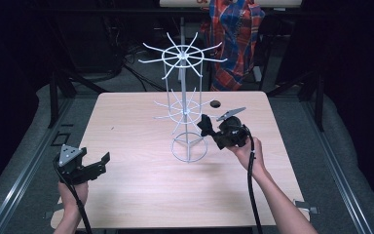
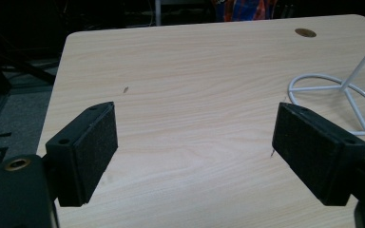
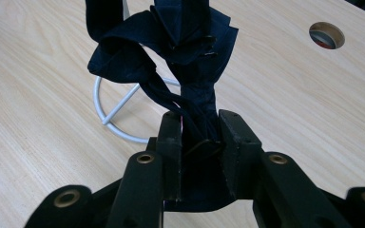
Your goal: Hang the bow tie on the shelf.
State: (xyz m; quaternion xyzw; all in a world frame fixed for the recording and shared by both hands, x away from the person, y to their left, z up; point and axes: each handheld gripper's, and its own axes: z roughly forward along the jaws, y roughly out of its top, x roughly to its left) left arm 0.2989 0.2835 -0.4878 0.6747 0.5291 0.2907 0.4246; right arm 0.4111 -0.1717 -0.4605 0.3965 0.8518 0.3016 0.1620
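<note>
A dark navy fabric item (image 3: 171,52), bunched and strappy, is pinched in the right tool (image 3: 199,137), raised just beside the white wire rack (image 1: 185,109) near its lower tier of arms. I judge it not yet hung there. The left tool (image 2: 195,142) hovers spread over the counter (image 1: 126,190), well apart.

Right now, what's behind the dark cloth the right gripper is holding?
Behind the dark cloth in the right gripper: the white wire rack's base ring on the table. The cloth covers the ring's far side and the post.
</note>
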